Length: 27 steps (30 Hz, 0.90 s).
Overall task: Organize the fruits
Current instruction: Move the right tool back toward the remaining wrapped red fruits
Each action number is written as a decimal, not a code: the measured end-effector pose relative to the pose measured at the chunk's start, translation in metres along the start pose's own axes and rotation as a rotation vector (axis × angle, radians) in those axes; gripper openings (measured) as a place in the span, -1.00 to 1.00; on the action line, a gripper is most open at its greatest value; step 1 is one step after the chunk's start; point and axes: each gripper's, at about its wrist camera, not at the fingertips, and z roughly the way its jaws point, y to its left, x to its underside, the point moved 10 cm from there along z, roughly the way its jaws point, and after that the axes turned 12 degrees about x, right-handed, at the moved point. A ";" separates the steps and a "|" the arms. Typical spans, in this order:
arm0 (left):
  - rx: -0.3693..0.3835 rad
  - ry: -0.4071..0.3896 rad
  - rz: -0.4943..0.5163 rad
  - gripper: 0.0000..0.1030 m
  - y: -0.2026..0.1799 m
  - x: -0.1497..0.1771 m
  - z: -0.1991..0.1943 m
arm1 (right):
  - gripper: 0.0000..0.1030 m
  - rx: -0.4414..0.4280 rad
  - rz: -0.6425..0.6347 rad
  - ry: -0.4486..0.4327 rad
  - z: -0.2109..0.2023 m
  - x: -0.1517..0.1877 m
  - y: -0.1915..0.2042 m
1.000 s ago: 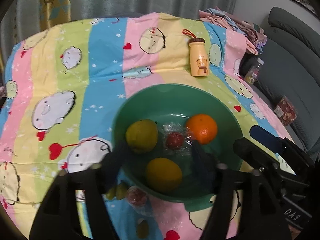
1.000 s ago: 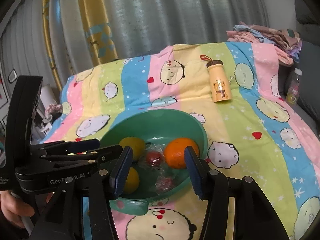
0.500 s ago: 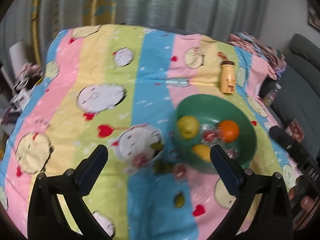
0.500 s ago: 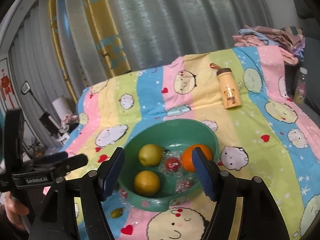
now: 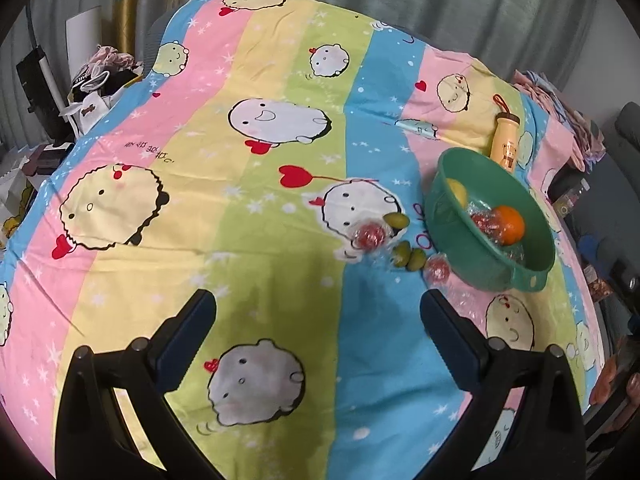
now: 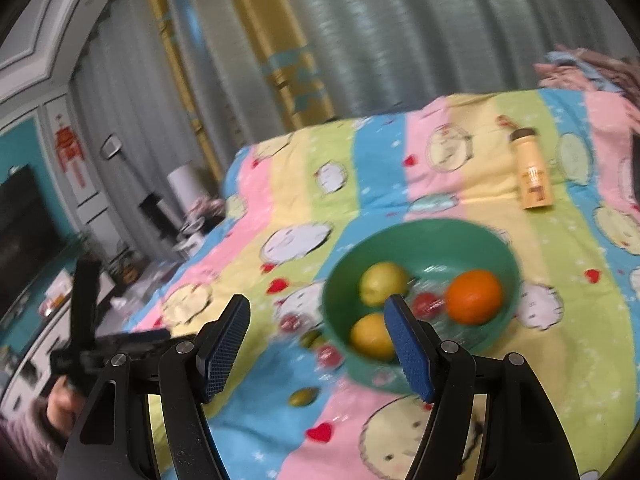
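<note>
Gathering the fruit into the green bowl (image 5: 486, 264) looks a little over halfway done, by my reading: inside it you already have an orange (image 5: 507, 224), a pale yellow-green fruit (image 6: 383, 283), a second yellow fruit (image 6: 372, 335) and at least one small red fruit in clear wrap (image 5: 482, 222). What is left lies on the striped cartoon bedsheet (image 5: 280, 240) just beside the bowl's left wall: a larger wrapped red fruit (image 5: 370, 236), a small green fruit (image 5: 397, 220) touching it, a pair of small green fruits (image 5: 408, 256) nearer the bowl, another small wrapped red fruit (image 5: 437, 270) right against the bowl's base, and, in the right wrist view, one more green fruit (image 6: 304, 397) lying apart in the foreground. Your left gripper (image 5: 318, 338) hangs over bare sheet, well short of that cluster, its jaws spread wide with nothing between them. Your right gripper (image 6: 316, 350) is also empty, jaws parted, facing the bowl's near rim; that view is blurred, so small details there are uncertain. Beyond the bowl a yellow bottle (image 5: 505, 142) lies on the sheet, untouched, and it seems no part of the sorting.
</note>
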 end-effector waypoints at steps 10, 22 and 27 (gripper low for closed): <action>0.080 0.049 -0.010 0.99 0.000 0.025 0.009 | 0.36 -0.058 0.040 0.252 0.021 0.096 0.020; 0.127 0.045 -0.020 0.91 0.010 0.034 0.013 | 0.10 0.102 0.032 0.202 0.054 0.081 0.018; 0.143 0.047 -0.027 0.91 0.017 0.034 0.015 | -0.01 0.183 0.015 0.217 0.091 0.074 0.018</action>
